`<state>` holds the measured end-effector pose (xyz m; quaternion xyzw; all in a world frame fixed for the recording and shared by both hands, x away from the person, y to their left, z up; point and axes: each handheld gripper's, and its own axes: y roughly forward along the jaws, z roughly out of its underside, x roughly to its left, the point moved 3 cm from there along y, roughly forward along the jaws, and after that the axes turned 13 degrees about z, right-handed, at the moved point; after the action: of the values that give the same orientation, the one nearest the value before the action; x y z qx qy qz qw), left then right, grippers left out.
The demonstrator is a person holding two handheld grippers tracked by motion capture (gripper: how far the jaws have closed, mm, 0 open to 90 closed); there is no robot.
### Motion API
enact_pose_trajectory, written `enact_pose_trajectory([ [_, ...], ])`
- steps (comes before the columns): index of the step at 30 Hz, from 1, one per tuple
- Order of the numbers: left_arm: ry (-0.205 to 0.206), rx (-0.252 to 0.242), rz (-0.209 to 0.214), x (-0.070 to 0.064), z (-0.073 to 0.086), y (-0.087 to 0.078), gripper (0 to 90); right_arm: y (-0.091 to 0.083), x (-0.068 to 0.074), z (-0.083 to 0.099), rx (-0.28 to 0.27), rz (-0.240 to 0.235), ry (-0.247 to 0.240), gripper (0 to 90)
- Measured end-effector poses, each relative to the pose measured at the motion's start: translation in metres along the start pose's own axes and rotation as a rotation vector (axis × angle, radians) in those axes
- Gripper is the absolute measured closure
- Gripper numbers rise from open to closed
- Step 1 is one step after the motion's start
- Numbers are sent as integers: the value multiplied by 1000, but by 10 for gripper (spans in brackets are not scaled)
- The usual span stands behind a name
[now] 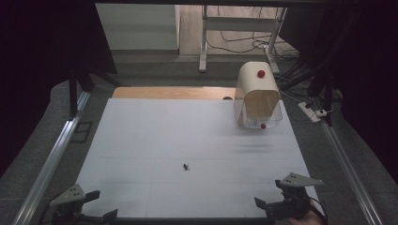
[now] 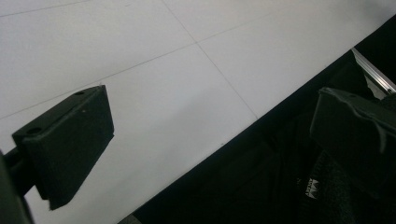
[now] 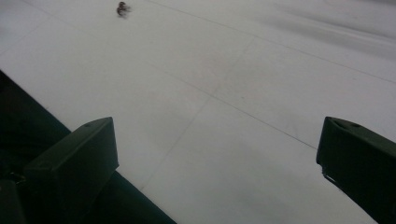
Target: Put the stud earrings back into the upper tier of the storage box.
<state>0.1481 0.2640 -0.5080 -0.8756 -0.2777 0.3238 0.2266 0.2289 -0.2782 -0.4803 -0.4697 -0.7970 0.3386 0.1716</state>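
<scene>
- You are holding both grippers low at the near edge of the table [image 1: 141, 122], well apart from the small dark object [image 1: 186, 166] lying on the white surface near the middle; it is too small to tell what it is.
- It is sitting closer to your right gripper [image 1: 274, 197] than to your left gripper [image 1: 101, 206], and in the right gripper view it is showing blurred at the top left [image 3: 123, 8], ahead of the jaws.
- Risk: the object is tiny and lying flat, so the wide jaws may be closing over it or scraping the table and flicking it away if you are coming down too steeply.
- Risk: you are starting from far off, so a fast reach may be overshooting or nudging it before the jaws are straddling it.
- Risk: the curved box with red knobs [image 1: 258, 96] is standing at the far right; a wide swing of your right hand could be clipping it.
- Your right gripper is pointing forward and left over the table, jaws spread wide and empty.
- Your left gripper [image 2: 205, 140] is angling across the table's near edge, one jaw over the white surface and the other over the dark drop-off, jaws likewise released and empty.
</scene>
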Motion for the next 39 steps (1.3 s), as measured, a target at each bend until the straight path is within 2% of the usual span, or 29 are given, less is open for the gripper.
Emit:
enact_pose_trajectory([
  [10, -1, 2, 0, 0, 0, 0, 0, 9, 10, -7, -9, -45, -49, 0],
  [12, -1, 2, 1, 0, 0, 0, 0, 10, 12, -10, -26, -81, -45, 0],
  [14, -1, 2, 0, 0, 0, 0, 0, 11, 14, -13, -36, -97, -46, 0],
  [18, -3, 3, 0, 0, 0, 0, 0, 16, 16, -18, -46, -104, -73, 0],
  [20, -4, 2, 0, 0, 0, 0, 0, 19, 18, -19, -42, -109, -86, 0],
  [24, -4, 4, 0, 0, 0, 0, 0, 26, 23, -23, -32, -152, -100, 0],
  [33, -3, 2, 1, 0, 1, 0, 0, 41, 35, -33, -14, -164, -127, 0],
  [39, -4, 5, 1, 0, 1, 0, 0, 53, 45, -39, 17, -163, -154, 0],
])
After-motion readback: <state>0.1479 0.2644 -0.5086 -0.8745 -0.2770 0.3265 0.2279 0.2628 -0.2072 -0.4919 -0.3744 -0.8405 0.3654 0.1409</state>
